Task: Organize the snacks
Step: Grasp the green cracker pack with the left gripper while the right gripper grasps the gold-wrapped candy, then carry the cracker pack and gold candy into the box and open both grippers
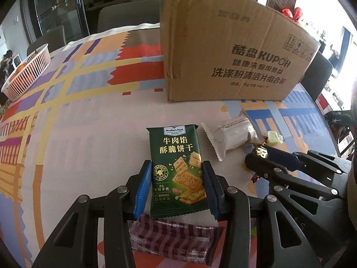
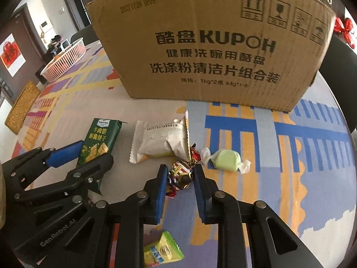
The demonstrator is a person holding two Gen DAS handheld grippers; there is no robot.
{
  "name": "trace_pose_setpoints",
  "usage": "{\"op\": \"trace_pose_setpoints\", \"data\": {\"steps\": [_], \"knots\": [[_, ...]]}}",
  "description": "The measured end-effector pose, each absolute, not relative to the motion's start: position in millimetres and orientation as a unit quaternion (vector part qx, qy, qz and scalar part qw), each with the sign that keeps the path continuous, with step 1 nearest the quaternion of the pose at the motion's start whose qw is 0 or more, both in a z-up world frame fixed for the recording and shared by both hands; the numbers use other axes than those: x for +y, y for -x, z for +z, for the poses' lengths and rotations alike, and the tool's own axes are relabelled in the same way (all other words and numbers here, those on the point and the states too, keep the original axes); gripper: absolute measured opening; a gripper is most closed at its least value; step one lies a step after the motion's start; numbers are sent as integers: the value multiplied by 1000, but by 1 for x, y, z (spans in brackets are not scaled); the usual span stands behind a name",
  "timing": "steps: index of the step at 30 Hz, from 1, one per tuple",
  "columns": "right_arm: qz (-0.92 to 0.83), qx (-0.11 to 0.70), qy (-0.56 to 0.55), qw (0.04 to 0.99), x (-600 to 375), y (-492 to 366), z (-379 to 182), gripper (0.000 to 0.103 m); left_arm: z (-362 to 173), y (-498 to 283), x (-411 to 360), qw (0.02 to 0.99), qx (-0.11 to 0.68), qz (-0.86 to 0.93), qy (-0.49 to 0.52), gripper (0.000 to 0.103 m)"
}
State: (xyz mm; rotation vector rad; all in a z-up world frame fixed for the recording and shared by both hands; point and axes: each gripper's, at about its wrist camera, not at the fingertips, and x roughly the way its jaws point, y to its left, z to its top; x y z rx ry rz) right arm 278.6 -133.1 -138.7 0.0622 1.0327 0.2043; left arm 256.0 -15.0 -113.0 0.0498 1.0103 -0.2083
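My left gripper [image 1: 176,167] is shut on a green cracker packet [image 1: 177,169], held flat between its blue pads just above the table; the packet also shows in the right wrist view [image 2: 98,143]. My right gripper [image 2: 180,174] is shut on a gold-foil wrapped candy [image 2: 180,177]; the candy also shows in the left wrist view [image 1: 261,152]. A white snack pouch [image 2: 161,139] and a pale green wrapped candy [image 2: 225,159] lie on the table in front of a large cardboard box [image 2: 212,44]. A yellow-green candy sachet [image 2: 161,251] lies under the right gripper.
A striped maroon snack packet [image 1: 174,239] lies under the left gripper. A white basket [image 1: 26,71] with an orange fruit stands at the table's far left. The patterned tablecloth [image 1: 89,111] covers the table. Chairs stand behind the box.
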Motion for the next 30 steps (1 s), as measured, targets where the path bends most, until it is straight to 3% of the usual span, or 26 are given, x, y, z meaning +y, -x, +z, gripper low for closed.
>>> {"op": "trace_pose_setpoints", "data": {"steps": [30], "knots": [[93, 390, -49, 915, -175, -199, -39, 24, -21, -197, -33, 907, 404, -121, -16, 44]]}}
